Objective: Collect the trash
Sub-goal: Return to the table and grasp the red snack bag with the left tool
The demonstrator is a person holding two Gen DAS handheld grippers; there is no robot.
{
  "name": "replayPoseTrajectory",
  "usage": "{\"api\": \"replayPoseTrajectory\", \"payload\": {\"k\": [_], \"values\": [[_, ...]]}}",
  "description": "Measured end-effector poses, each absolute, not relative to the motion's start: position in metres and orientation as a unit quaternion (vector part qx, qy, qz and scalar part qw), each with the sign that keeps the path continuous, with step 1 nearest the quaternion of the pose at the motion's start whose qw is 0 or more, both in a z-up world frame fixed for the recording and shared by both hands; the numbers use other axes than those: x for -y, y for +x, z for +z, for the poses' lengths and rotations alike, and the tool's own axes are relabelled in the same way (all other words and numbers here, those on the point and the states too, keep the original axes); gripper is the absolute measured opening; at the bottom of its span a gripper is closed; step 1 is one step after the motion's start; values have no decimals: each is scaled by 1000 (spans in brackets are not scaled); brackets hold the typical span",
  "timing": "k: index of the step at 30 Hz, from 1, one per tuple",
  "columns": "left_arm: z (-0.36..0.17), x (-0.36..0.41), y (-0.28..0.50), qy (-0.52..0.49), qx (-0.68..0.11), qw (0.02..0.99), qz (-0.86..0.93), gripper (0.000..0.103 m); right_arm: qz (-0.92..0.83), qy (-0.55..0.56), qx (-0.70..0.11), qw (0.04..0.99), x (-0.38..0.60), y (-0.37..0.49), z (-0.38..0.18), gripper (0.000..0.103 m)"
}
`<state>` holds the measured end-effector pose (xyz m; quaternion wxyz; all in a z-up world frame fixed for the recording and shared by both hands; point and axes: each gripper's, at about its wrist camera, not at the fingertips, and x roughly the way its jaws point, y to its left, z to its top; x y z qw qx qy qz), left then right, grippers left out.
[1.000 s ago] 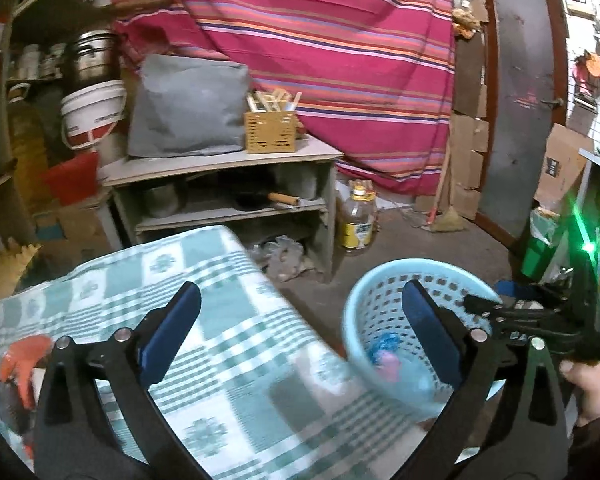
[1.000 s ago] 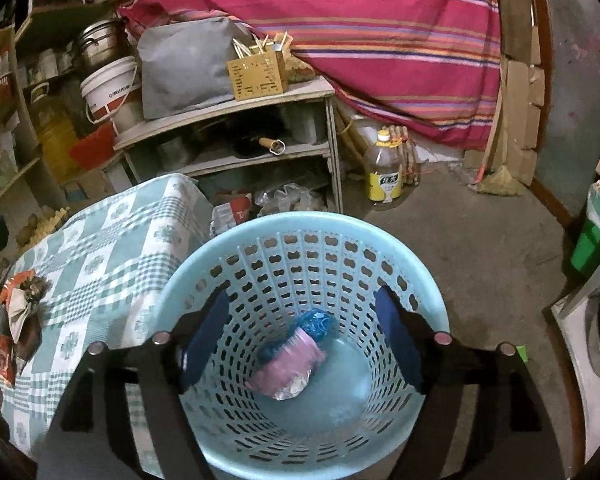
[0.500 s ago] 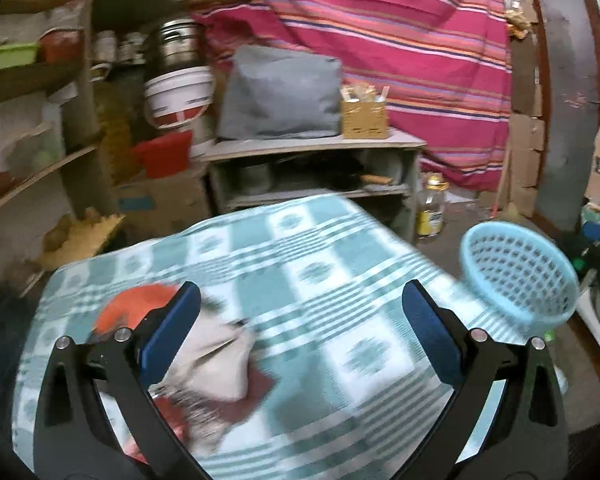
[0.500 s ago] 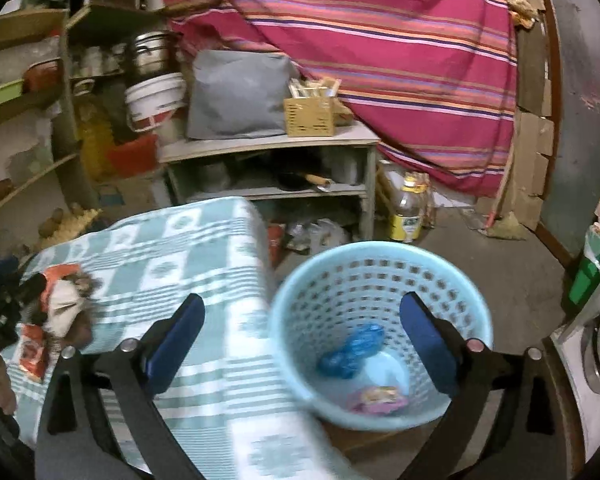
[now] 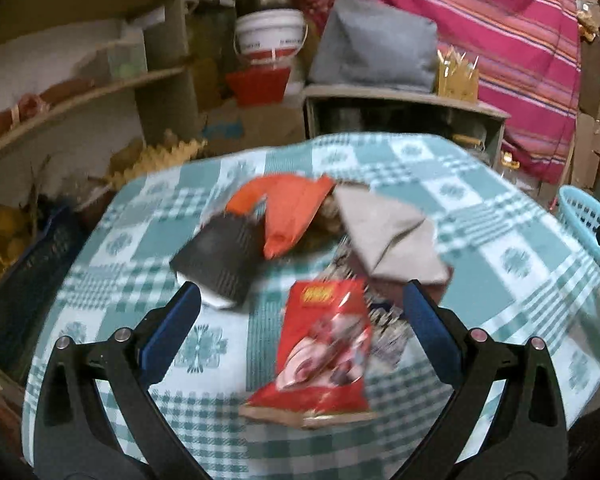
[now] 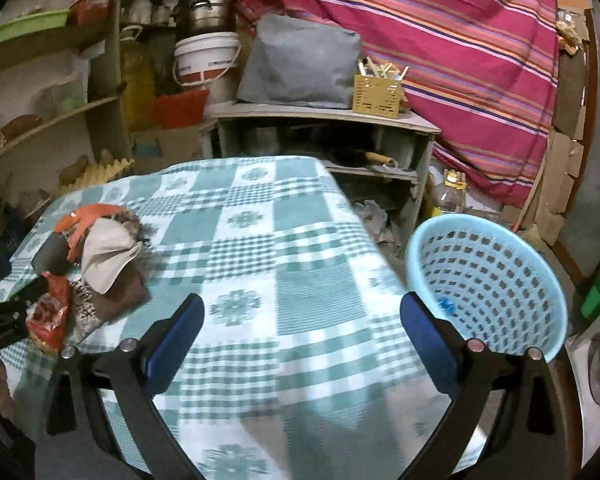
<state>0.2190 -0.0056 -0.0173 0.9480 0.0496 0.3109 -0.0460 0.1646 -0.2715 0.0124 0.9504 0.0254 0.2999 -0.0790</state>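
A pile of trash lies on the green checked tablecloth (image 5: 500, 248): a red snack packet (image 5: 324, 344), an orange wrapper (image 5: 292, 208), a black ribbed piece (image 5: 220, 256) and a beige paper (image 5: 392, 236). My left gripper (image 5: 300, 328) is open, just above and around the red packet, not touching it. My right gripper (image 6: 300, 332) is open and empty over the cloth (image 6: 260, 248). The light blue basket (image 6: 488, 280) stands off the table's right side, with a blue scrap inside. The pile shows at the left in the right wrist view (image 6: 96, 264), with the left gripper at its edge.
A grey shelf unit (image 6: 320, 120) with a grey cushion (image 6: 300, 64) and yellow box (image 6: 378, 94) stands behind the table. A white bucket (image 6: 206, 60), wooden shelves (image 6: 52, 116), a striped pink curtain (image 6: 460, 40) and an oil bottle (image 6: 448, 196) on the floor surround it.
My left gripper swung from the basket to the trash pile and came down close over the red packet. My right gripper drew back from above the basket to over the table.
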Motion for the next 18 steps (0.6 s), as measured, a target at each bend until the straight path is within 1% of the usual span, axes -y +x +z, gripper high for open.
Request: {"api": "replayPoseTrajectory", "payload": {"k": [3, 7, 8, 9, 11, 12, 13, 14, 15, 17, 18], "values": [[-27, -3, 221, 45, -320, 945, -54, 97, -48, 30, -313, 948, 261, 170, 5, 96], [-35, -5, 227, 48, -334, 939, -67, 97, -67, 19, -310, 948, 243, 175, -2, 96], [-36, -5, 228, 44, -338, 937, -73, 96, -67, 20, -310, 948, 239, 178, -3, 96], [-38, -6, 230, 38, -344, 935, -80, 93, -62, 23, -312, 948, 234, 182, -4, 96], [-41, -6, 232, 32, -357, 929, -89, 85, -62, 20, -315, 947, 227, 187, -6, 96], [-44, -5, 234, 35, -363, 927, -91, 76, -69, 15, -313, 947, 222, 190, -7, 96], [-46, -6, 234, 40, -369, 924, -92, 62, -70, 13, -312, 947, 219, 193, -7, 96], [-49, -6, 235, 43, -377, 920, -97, 55, -69, 12, -313, 947, 216, 195, -8, 96], [-51, -8, 237, 40, -384, 917, -103, 44, -67, 11, -312, 948, 212, 197, -7, 96], [-51, -13, 237, 28, -386, 915, -112, 40, -64, 8, -310, 948, 207, 199, -6, 96], [-50, -15, 236, 27, -383, 916, -113, 35, -62, 4, -309, 949, 203, 201, -5, 95]]}}
